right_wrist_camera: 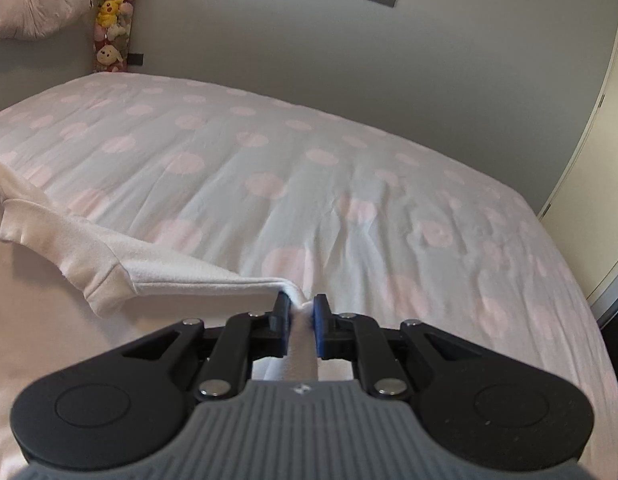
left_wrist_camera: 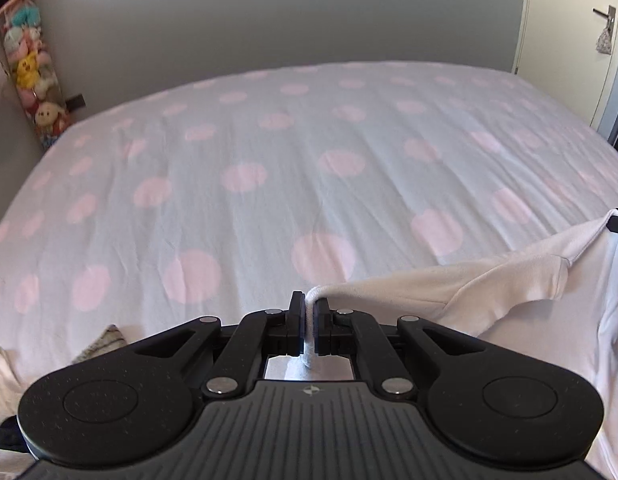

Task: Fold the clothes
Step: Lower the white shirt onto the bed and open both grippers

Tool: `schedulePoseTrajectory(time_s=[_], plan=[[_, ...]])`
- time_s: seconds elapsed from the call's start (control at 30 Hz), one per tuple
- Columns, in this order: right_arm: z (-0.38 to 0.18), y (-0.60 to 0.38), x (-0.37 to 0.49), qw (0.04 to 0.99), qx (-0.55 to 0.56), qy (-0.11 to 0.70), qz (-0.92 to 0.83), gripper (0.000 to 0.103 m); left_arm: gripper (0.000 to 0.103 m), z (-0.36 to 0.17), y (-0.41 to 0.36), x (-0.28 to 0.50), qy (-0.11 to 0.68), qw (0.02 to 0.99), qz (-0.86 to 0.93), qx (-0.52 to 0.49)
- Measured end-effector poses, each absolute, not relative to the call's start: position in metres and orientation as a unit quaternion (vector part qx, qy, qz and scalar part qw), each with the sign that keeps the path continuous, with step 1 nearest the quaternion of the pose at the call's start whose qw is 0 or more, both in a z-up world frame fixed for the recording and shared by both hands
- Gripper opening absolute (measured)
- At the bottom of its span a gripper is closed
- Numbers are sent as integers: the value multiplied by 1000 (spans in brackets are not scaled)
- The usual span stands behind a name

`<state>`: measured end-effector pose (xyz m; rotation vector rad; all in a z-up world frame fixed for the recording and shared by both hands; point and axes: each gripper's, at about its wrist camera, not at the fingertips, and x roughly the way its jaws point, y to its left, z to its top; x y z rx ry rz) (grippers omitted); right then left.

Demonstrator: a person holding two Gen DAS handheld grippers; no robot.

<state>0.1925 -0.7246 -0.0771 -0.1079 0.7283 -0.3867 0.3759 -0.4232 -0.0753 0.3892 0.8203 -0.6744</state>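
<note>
Over spotted bed (left_wrist_camera: 269, 152), both hand-held grippers (left_wrist_camera: 309, 312) (right_wrist_camera: 301, 314) pinching white garment (left_wrist_camera: 449, 292), no legible writing

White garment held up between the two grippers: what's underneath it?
Under the white garment lies the pink-dotted white bed sheet. Whatever sits directly beneath its draped body is covered and cannot be seen.

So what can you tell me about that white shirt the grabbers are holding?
The shirt is white, soft-looking knit with short hemmed sleeves. It hangs stretched between both grippers over the spotted bed. The left gripper has its jaws shut on one bunched edge; the right gripper pinches another. A sleeve droops loosely. The lower part is out of view.
</note>
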Motion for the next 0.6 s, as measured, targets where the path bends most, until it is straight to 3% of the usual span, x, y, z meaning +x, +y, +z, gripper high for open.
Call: schedulePoseTrajectory(time_s=[0.13,0.2,0.27,0.3,0.37,0.6], plan=[[-100,-728,224,905,-47,378,-190,18,9,-106,-440,391,416,832,-308,202],[-108,-729,231,902,-44,382,-196,34,14,-117,-441,397,429,827,-301,203],[-111,-732,233,899,-39,387,-203,43,29,-121,-438,400,437,829,-290,197],[-112,-733,232,897,-35,391,-205,46,32,-121,-434,399,436,833,-286,188],[-107,-733,223,896,-27,392,-205,47,37,-117,-420,394,432,837,-290,167],[-98,-708,165,896,-3,402,-189,48,42,-91,-358,346,424,846,-292,139]])
